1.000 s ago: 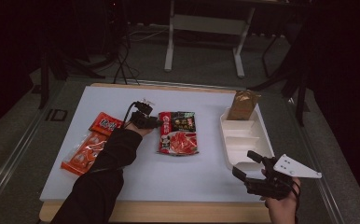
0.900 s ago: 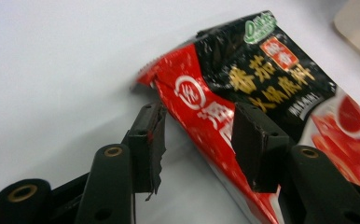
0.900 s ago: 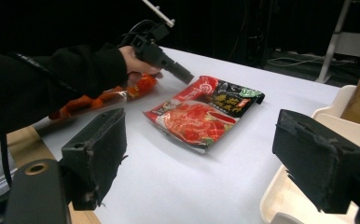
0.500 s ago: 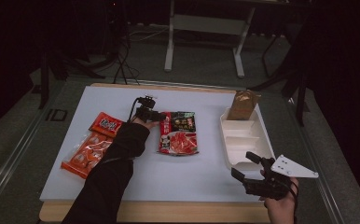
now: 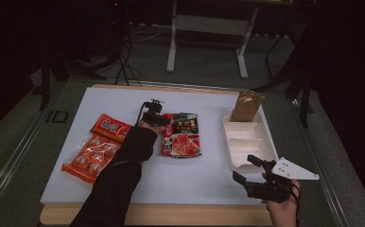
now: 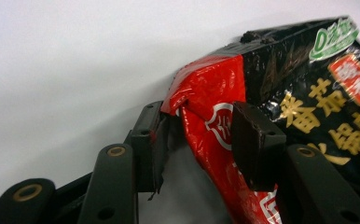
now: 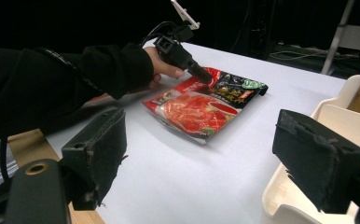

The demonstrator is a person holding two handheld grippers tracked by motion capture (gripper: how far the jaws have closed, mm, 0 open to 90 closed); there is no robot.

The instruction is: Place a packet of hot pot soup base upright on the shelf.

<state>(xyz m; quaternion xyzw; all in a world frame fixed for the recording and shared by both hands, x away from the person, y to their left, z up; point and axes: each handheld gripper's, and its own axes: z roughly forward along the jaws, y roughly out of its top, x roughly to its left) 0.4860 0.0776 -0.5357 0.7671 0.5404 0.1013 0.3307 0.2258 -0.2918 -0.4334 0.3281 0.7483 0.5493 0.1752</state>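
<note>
Left claw [image 6: 201,140] was down at the near left corner of the red-and-black food pouch [image 6: 280,107], and its jaws had just been closing: the lifted red corner of the pouch sat between them, one pad against the foil, the other just short of it, so no firm pinch yet. From the high view, that left claw [image 5: 158,118] reached in at the pouch's [image 5: 181,135] upper left edge, the pouch lying flat in the middle of the white table [image 5: 138,184]. Right claw [image 5: 258,182] hung released near the table's front right corner, jaws wide apart with nothing between them, just in front of the white compartment tray [image 5: 247,142]. A brown bag [image 5: 246,106] stood at the tray's far end. Two orange snack packs [image 5: 95,146] lay well to the left of the pouch.
</note>
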